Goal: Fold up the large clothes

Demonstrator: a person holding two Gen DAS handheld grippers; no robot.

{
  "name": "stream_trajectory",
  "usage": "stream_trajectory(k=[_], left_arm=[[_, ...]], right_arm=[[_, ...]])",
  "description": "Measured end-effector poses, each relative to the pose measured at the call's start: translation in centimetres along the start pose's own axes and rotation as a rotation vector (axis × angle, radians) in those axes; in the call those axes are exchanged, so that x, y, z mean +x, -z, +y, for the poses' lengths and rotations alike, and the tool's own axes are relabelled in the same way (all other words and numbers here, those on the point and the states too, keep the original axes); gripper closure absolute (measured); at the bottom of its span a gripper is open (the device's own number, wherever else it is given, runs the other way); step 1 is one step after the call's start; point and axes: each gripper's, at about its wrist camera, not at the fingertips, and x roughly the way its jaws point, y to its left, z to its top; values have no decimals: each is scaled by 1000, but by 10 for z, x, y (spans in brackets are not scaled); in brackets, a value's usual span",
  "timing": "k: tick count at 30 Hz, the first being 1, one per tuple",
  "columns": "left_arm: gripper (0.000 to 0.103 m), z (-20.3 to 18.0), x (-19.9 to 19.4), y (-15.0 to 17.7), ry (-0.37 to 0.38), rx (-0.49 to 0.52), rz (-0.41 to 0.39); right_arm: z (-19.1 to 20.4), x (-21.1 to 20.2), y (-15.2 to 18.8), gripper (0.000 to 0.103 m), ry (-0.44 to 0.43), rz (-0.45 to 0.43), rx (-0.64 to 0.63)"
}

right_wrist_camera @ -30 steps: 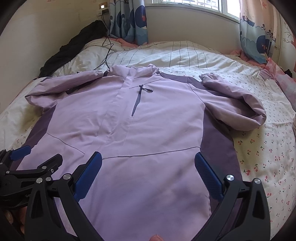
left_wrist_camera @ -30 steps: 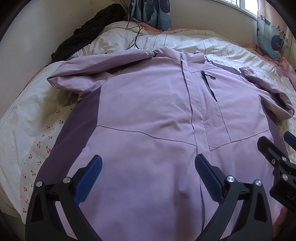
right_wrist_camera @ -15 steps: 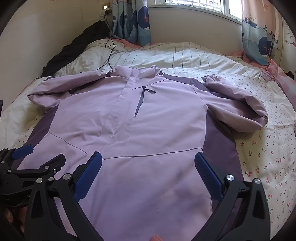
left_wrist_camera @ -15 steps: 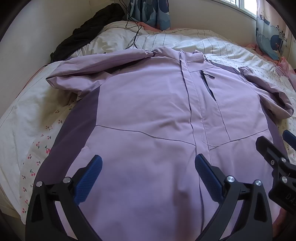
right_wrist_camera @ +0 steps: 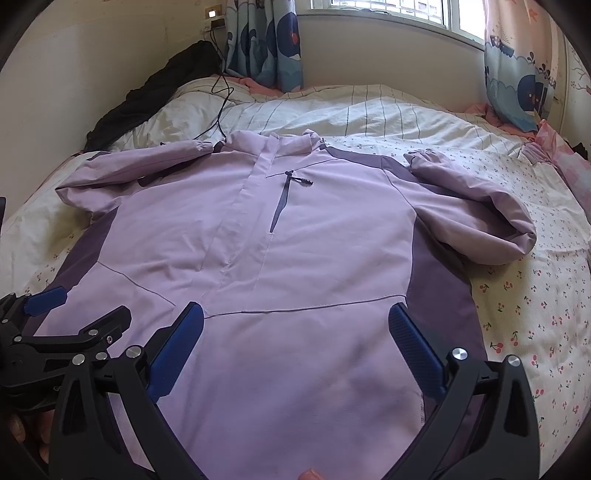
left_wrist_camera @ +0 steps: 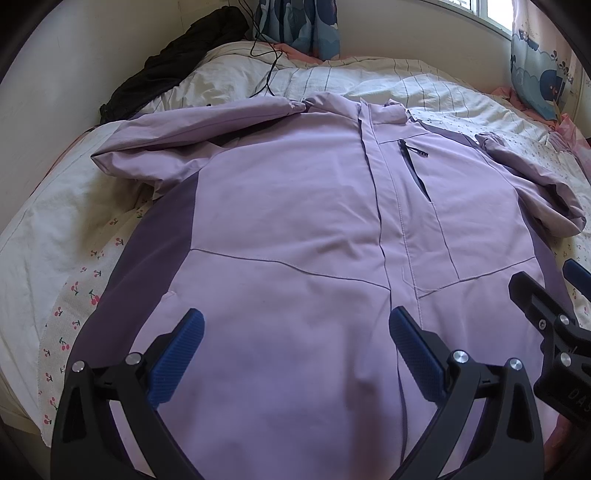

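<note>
A bed is covered by a cherry-print sheet (right_wrist_camera: 517,325) and a striped white quilt (right_wrist_camera: 369,110). A black garment (right_wrist_camera: 155,88) is heaped against the wall, with a black cable (right_wrist_camera: 221,107) trailing over the bedding. Blue cartoon curtains (right_wrist_camera: 266,40) are hung below a window (right_wrist_camera: 406,7).

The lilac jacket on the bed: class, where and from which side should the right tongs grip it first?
Grip the lilac jacket at its right sleeve's bent elbow, coming from the right. It bulges off the bed, so the open right tongs can pinch it.

Lilac jacket (right_wrist_camera: 303,258), seemingly flat, front-up
</note>
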Motion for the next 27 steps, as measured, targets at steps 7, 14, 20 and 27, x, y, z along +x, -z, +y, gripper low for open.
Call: stream_trajectory(k=[7,14,20,27], left_arm=[[7,0,0,0,-1,0,0],[7,-1,0,0,2,-3,2],[7,-5,0,2,3,-2,2],[7,-5,0,2,3,-4,2]], right_arm=[[-2,2,0,6,10,4,4],[-2,4,0,6,20,7,7],[-3,6,0,6,19,7,7],[-3,5,0,6,19,8,7]])
